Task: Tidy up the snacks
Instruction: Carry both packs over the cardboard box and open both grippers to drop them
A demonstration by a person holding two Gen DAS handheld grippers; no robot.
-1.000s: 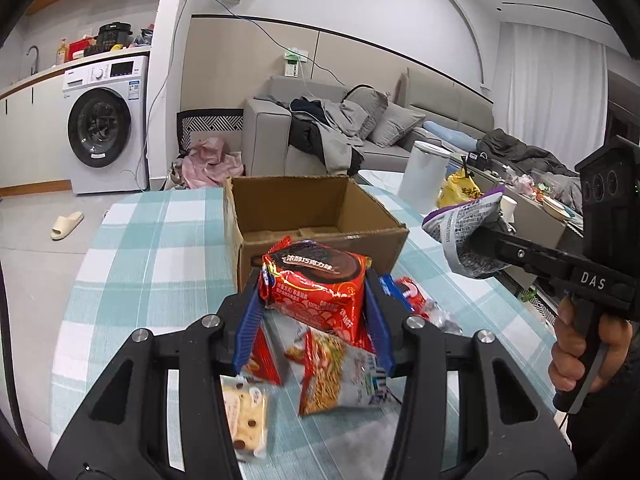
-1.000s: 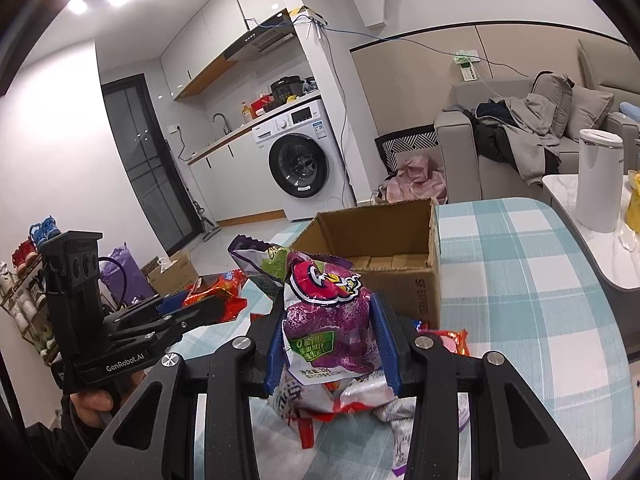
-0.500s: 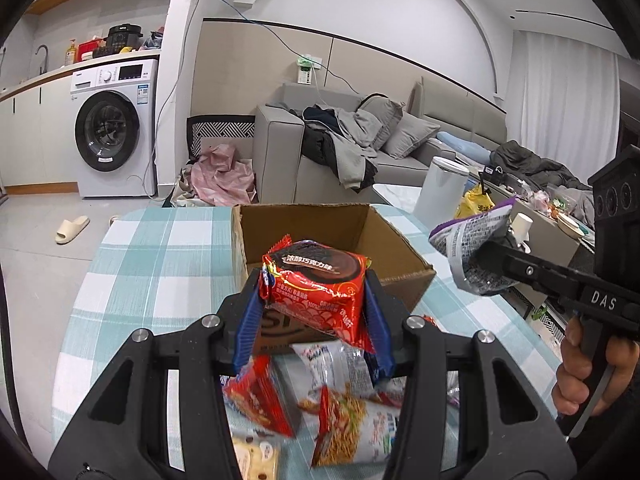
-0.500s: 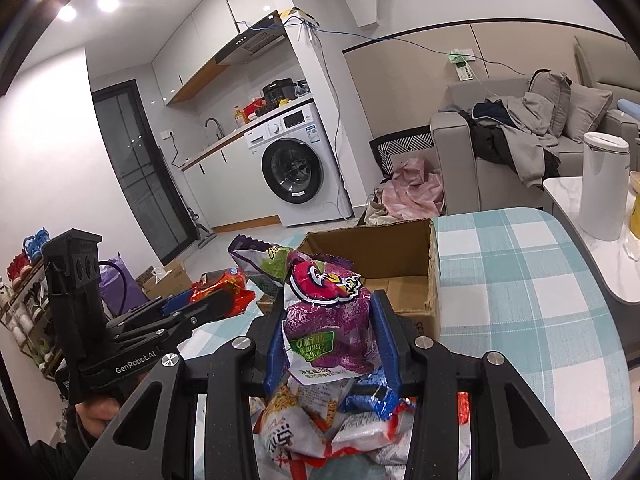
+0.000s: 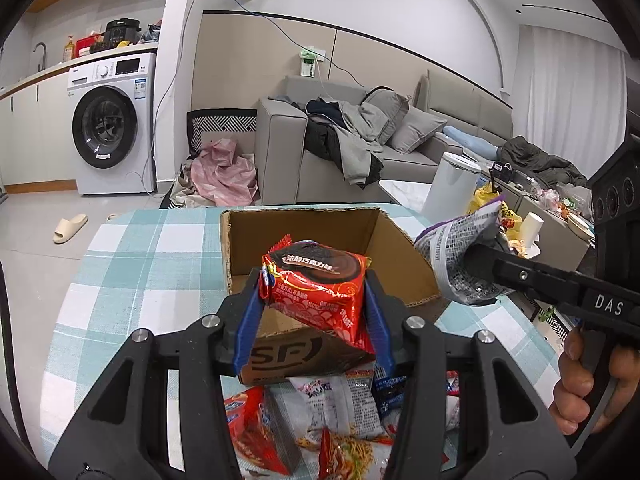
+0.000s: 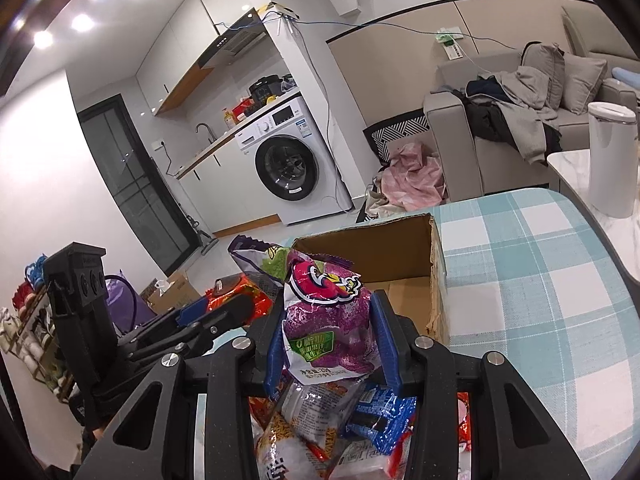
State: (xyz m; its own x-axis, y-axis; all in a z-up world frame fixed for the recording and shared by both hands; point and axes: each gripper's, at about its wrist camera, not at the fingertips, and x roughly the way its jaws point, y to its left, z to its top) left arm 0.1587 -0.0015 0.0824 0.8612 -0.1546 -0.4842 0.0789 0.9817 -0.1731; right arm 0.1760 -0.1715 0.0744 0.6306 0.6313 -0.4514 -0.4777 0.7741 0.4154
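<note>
My left gripper (image 5: 312,312) is shut on a red chocolate snack packet (image 5: 316,292), held above the near wall of an open cardboard box (image 5: 320,354). My right gripper (image 6: 328,344) is shut on a purple snack bag (image 6: 328,320), held just short of the box (image 6: 400,252). In the left wrist view the right gripper and its bag (image 5: 460,264) sit by the box's right side. In the right wrist view the left gripper (image 6: 224,312) with the red packet (image 6: 236,300) is at the left. The box looks empty inside.
A pile of loose snack packets (image 5: 340,420) lies on the teal checked tablecloth (image 5: 132,264) before the box, also seen under my right gripper (image 6: 340,420). A white bin (image 6: 608,160) stands beyond the table's right edge. A sofa and washing machine are behind.
Both grippers have risen and moved forward toward the box, each still holding its packet. The snack pile has dropped lower in both views.
</note>
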